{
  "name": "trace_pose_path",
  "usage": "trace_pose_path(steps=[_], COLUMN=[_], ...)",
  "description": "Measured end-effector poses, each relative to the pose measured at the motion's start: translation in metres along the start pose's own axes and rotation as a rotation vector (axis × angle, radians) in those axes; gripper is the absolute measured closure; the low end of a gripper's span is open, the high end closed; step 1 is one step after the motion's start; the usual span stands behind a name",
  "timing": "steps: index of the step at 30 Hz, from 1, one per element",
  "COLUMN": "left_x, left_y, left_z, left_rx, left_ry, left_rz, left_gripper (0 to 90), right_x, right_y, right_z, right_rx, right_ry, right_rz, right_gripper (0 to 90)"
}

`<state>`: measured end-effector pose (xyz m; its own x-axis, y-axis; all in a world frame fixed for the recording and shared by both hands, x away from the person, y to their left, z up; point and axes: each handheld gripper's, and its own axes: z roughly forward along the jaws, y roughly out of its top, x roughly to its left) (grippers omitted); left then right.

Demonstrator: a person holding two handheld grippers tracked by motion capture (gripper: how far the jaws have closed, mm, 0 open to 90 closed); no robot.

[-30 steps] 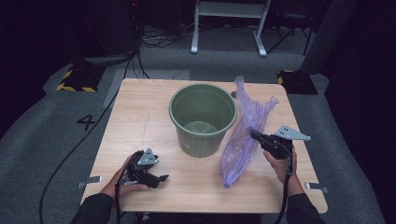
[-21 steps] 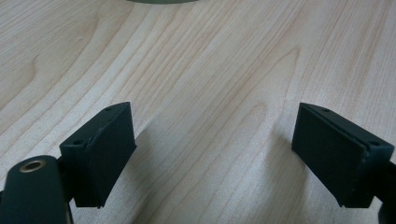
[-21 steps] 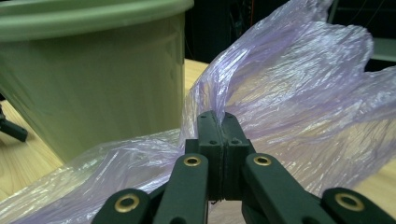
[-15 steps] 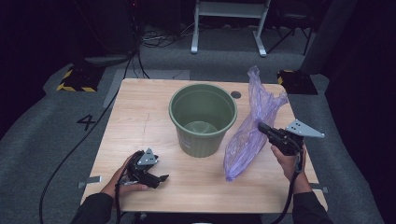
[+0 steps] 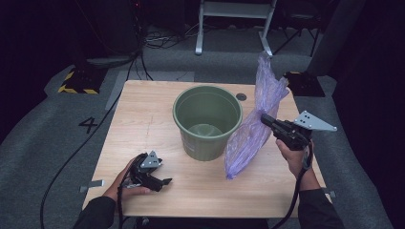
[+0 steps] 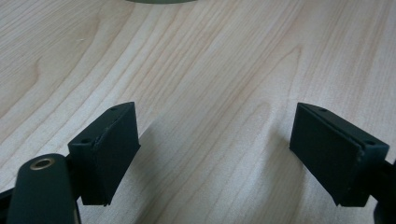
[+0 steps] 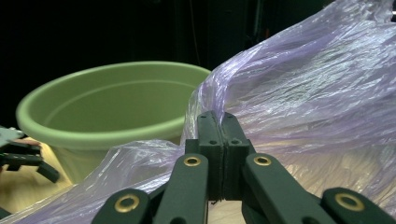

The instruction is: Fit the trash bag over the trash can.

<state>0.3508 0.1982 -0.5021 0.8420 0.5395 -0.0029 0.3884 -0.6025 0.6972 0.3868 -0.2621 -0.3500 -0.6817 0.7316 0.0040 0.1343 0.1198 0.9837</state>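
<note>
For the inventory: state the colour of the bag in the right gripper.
Translucent pale purple bag, clearest in the right gripper view.

We wear dark long sleeves (image 5: 313, 210) that reach to our wrists. Our left gripper (image 5: 165, 181) and right gripper (image 5: 262, 116) are black, each trailing a black cable (image 5: 292, 195) and topped by a grey three-cornered plate (image 5: 313, 121) with small holes at its corners. Our left fingers (image 6: 109, 151) are flat, blocky dark pads with small screw holes along the edges. Our right fingers (image 7: 209, 140) are narrow dark bars, driven by dark-green links pinned with brass-coloured rivets (image 7: 192, 161).
</note>
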Motion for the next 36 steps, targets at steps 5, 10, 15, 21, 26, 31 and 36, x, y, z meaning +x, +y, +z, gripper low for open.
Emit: trace_pose_path(steps=[5, 10, 15, 21, 26, 31, 36], left_x=[-0.001, -0.004, -0.008, -0.011, -0.014, -0.016, -0.016], left_y=[0.002, 0.004, 0.009, 0.015, 0.019, 0.026, 0.031], left_z=[-0.001, -0.004, -0.013, -0.023, -0.026, -0.032, -0.041], left_rx=[0.011, 0.002, -0.038, -0.076, -0.091, -0.127, -0.161], left_ry=[0.021, 0.027, 0.03, 0.031, 0.027, 0.02, 0.021], left_rz=[-0.003, 0.013, 0.021, 0.03, 0.042, 0.053, 0.054], left_gripper=[15.8, 16.3, 16.9, 17.0, 17.0, 17.2, 17.1], right_x=[0.008, 0.013, 0.013, 0.006, -0.005, -0.006, 0.0], right_y=[0.013, 0.023, 0.034, 0.045, 0.049, 0.057, 0.072], right_z=[0.001, 0.003, -0.003, -0.021, -0.033, -0.027, -0.009], right_rx=[-0.023, -0.041, -0.07, -0.12, -0.163, -0.198, -0.197], right_ry=[0.032, 0.051, 0.06, 0.034, -0.007, -0.035, -0.057], right_rz=[-0.018, -0.033, -0.032, -0.024, 0.015, 0.039, 0.019], right_gripper=[90.0, 90.0, 90.0, 90.0, 90.0, 90.0, 90.0])
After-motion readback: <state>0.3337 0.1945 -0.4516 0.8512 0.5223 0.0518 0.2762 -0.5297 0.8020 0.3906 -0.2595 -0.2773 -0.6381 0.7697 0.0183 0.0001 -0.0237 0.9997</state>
